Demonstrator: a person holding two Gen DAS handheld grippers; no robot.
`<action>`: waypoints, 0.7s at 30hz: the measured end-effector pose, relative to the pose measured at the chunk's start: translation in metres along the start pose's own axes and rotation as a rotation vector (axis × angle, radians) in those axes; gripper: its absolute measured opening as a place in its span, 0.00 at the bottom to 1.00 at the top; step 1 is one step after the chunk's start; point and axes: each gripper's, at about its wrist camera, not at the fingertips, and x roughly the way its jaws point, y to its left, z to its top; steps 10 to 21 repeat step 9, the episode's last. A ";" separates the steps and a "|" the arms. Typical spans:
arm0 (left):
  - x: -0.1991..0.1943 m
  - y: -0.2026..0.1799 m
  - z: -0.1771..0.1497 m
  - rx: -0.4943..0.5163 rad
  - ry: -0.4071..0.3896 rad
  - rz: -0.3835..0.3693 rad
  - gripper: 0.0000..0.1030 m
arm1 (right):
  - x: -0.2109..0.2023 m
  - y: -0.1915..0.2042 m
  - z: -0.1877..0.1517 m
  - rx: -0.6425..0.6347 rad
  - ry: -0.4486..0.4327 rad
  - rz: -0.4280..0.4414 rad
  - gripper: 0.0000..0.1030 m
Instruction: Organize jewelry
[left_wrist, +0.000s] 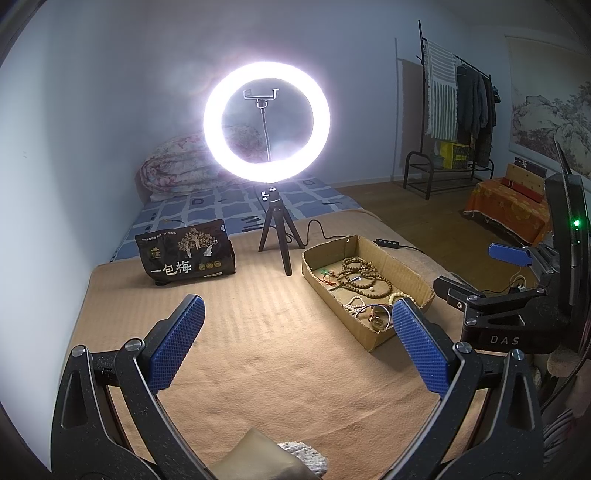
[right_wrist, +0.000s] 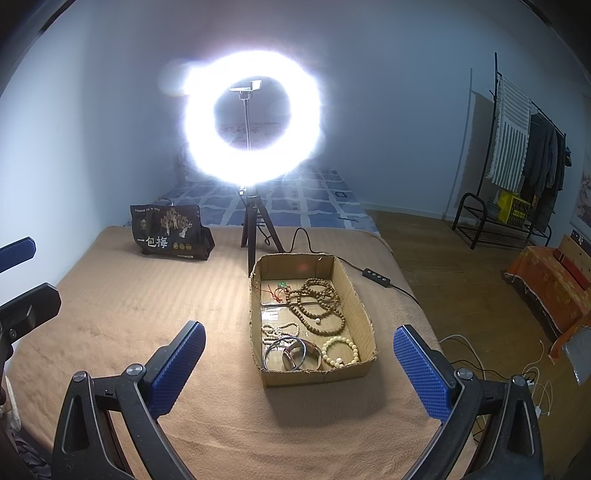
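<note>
- A cardboard box (right_wrist: 364, 321) is lying on a tan blanket (right_wrist: 147, 314), right of centre in the right wrist view; brown beads (right_wrist: 317, 302), a cream bracelet (right_wrist: 340, 350), a string of pale beads (right_wrist: 279, 329) and metal bangles (right_wrist: 291, 354) are resting inside it.
- The blanket is showing a soft ribbed weave and is covering a bed; a blue patterned sheet (right_wrist: 295, 206) is showing beyond it, with wood floor (right_wrist: 443, 258) at right.
- A lit ring light (right_wrist: 251, 118) is standing on a small tripod (right_wrist: 255, 236) just behind the box, and a black bag (right_wrist: 170, 230) is sitting at left.
- A clothes rack (right_wrist: 517, 147) is standing against the pale wall at upper right.
- The right gripper (right_wrist: 299, 369) is hovering with jaws wide apart, empty, the near end of the box lying between its blue textured pads (right_wrist: 177, 365).
- The left gripper (left_wrist: 295, 343) is likewise gaping and empty, the box lying to its upper right, its near corner just behind the right pad.
</note>
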 end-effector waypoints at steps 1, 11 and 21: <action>0.000 0.001 0.000 0.001 0.000 0.000 1.00 | 0.000 0.000 0.000 -0.002 0.001 0.000 1.00; -0.003 -0.002 -0.001 0.001 -0.018 0.021 1.00 | 0.001 0.000 -0.002 -0.009 0.003 0.002 1.00; -0.003 -0.002 -0.001 0.001 -0.018 0.021 1.00 | 0.001 0.000 -0.002 -0.009 0.003 0.002 1.00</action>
